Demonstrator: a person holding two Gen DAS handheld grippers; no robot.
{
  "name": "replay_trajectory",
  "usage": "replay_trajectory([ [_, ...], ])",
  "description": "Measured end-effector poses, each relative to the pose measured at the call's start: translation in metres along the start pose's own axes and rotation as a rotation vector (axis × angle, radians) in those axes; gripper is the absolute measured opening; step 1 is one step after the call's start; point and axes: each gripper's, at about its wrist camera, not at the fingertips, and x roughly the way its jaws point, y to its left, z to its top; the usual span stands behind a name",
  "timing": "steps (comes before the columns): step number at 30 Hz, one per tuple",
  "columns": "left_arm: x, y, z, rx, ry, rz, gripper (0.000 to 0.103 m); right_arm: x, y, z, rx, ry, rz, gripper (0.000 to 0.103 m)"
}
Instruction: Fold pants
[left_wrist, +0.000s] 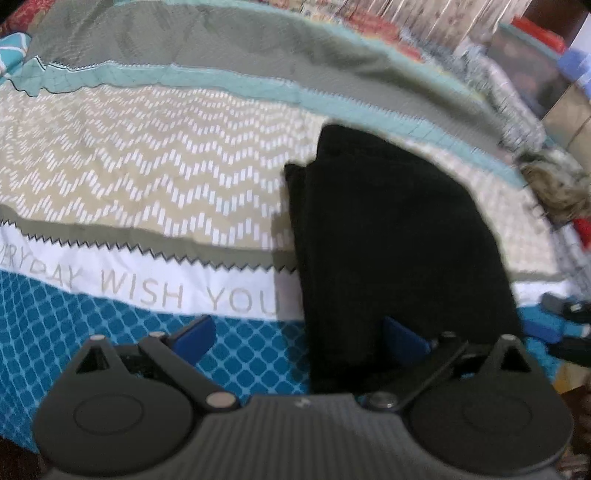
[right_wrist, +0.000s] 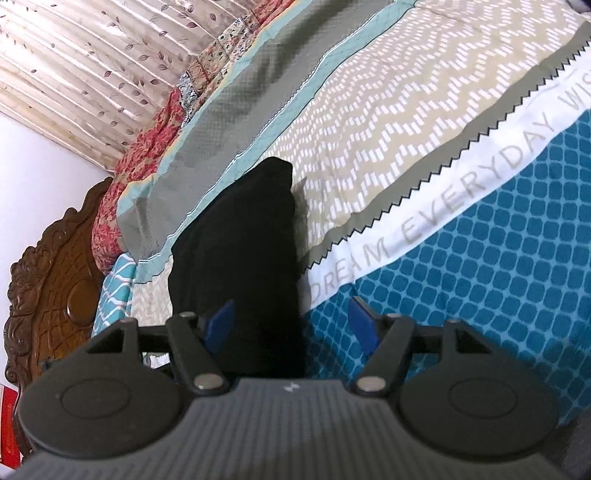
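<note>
Both claws gape, gripping nothing. The left claw (left_wrist: 299, 338) and right claw (right_wrist: 293, 325) hover over folded black pants (left_wrist: 388, 229) on the bed quilt (left_wrist: 147, 166)

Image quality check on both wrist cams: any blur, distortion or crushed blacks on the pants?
Left wrist: motion blur smears the far edge of the bedspread, and fisheye bows its stripes. The pants are a flat black with almost no fold detail. Right wrist: sharper, the printed lettering reads cleanly, but the horizon is tilted and curved. The pants are equally crushed, casting a soft shadow to their right.
</note>
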Motion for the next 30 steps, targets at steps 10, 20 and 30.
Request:
replay_trajectory([
  [10,0.002,0.033,0.038,-0.125,-0.014,-0.252,0.103,0.021,0.01,0.025,-0.056,0.002,0.024,0.07],
  [20,0.075,0.028,0.045,-0.154,0.129,-0.302,0.103,0.064,0.011,0.039,-0.078,0.104,0.059,0.073],
  [30,0.105,0.021,0.037,-0.216,0.137,-0.478,0.101,0.107,-0.02,0.055,0.17,0.256,0.267,0.083],
])
